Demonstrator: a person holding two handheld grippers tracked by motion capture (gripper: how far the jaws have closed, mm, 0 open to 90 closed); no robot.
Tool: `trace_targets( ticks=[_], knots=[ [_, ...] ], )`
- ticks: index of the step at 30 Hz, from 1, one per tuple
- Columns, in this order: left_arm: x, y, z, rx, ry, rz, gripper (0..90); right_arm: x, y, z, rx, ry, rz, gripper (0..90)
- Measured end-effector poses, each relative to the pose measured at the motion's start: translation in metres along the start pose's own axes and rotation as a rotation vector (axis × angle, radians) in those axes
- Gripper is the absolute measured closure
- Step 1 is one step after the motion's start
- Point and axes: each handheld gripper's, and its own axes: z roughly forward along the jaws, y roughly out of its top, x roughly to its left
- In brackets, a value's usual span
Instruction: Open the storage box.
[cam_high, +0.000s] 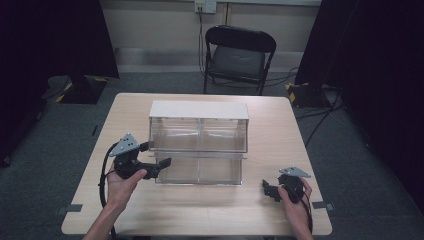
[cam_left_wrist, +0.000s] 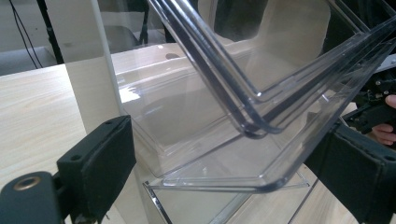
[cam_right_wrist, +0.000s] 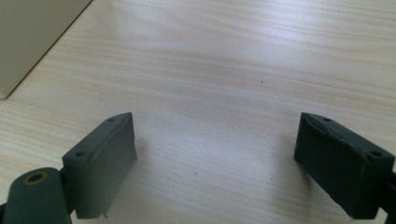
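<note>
Clear drawer (cam_left_wrist: 219, 154), pulled out, sits between left gripper's (cam_high: 159, 163) spread jaws, unclamped.

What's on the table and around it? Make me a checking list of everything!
Surface: pale wooden table, bare at the front.
Job's things: clear plastic two-drawer box with white top; lower clear drawer pulled out.
Clutter: nothing seen.
Grippers: left claw open, jaws either side of the drawer's corner; right claw open over bare wood.
Cables: black cable loops from the left claw.
Surroundings: black folding chair, grey floor, dark curtains.
</note>
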Motion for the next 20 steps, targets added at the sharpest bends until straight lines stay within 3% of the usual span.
trace_targets(
  ticks=[20],
  knots=[
    [0.0005, -0.0004, -0.0004, 0.001, 0.005, 0.005, 8.8, 0.0000, 0.0000, 0.0000, 0.000, 0.000, 0.001, 11.8]
  ],
)
